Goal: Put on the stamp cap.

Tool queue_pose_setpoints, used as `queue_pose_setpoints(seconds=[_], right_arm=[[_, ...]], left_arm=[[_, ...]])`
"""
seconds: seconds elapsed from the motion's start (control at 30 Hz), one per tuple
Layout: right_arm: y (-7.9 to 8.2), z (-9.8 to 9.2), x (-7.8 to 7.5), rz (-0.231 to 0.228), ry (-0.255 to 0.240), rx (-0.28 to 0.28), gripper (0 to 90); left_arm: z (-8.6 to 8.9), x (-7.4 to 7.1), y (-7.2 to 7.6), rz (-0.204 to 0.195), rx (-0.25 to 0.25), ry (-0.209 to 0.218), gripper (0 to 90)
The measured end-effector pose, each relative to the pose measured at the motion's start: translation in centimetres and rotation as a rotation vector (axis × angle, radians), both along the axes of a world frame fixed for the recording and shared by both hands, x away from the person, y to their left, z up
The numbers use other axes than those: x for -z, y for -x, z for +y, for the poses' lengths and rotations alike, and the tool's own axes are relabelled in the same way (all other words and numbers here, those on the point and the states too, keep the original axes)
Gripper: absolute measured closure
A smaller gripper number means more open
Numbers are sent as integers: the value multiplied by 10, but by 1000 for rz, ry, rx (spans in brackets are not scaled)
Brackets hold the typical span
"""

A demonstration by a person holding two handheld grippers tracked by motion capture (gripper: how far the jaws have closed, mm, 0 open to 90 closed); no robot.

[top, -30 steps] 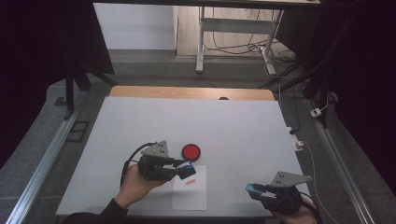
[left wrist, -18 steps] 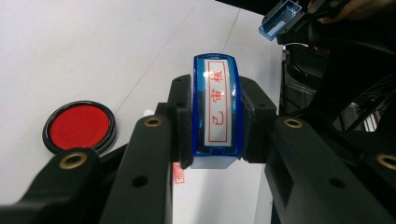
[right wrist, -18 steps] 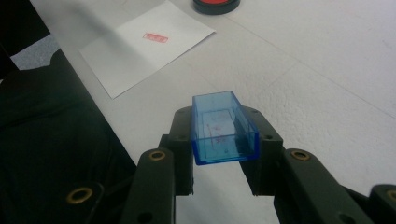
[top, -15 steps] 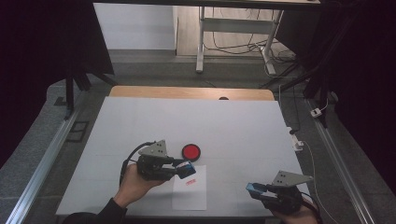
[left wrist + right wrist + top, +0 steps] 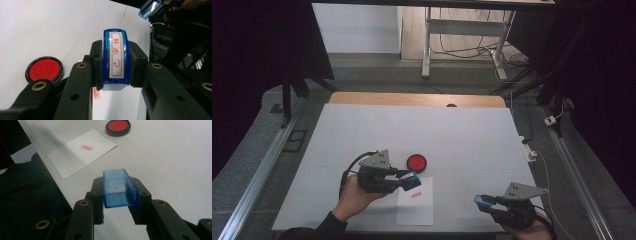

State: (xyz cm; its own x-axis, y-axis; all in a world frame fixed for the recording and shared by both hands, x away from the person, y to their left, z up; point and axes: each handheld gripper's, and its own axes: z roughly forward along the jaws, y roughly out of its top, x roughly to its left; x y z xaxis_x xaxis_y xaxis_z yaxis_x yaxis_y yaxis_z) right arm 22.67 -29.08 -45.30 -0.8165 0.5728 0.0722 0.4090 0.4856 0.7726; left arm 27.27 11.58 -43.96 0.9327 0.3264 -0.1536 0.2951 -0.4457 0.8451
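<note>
My left gripper (image 5: 411, 180) (image 5: 115, 66) is shut on a blue stamp (image 5: 115, 58) with red characters on its label. It hovers at the top edge of a white paper sheet (image 5: 414, 202) (image 5: 82, 151) that bears a small red stamp print (image 5: 414, 195) (image 5: 86, 147). A round red ink pad (image 5: 417, 162) (image 5: 45, 68) (image 5: 118, 127) lies just beyond the paper. My right gripper (image 5: 484, 201) (image 5: 118, 191) is shut on the stamp's clear blue cap (image 5: 118, 187), open side up, near the table's front right edge.
A white mat (image 5: 462, 135) covers the table, with a wooden strip (image 5: 412, 99) at the far edge. Cables and a plug (image 5: 529, 152) lie off the right side. A metal table frame (image 5: 462, 30) stands beyond.
</note>
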Motion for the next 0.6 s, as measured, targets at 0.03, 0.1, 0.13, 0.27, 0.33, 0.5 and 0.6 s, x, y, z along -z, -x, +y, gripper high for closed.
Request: queue_pose_setpoints(seconds=[0.03, 0.1, 0.13, 0.27, 0.33, 0.5, 0.6], right_arm=[[0, 1, 0, -1, -2, -2, 682], [-1, 2, -1, 0, -9, -14, 682], [-1, 3, -1, 1, -12, -19, 682], [-1, 8, -1, -5, -12, -44, 682], [-2, 10, -2, -4, -19, -55, 682], [-4, 18, -2, 5, -28, -86, 682], [-4, 24, -2, 4, -26, -112, 682]], left_arm=[[0, 0, 0, -2, 1, 2, 697], [0, -1, 0, -2, 5, 6, 697], [0, -1, 0, -3, 7, 7, 697], [0, -1, 0, -9, 16, 6, 697], [0, -2, 0, -11, 20, 5, 697], [1, -2, 0, -11, 29, 11, 697], [1, -2, -1, -13, 35, 15, 697]])
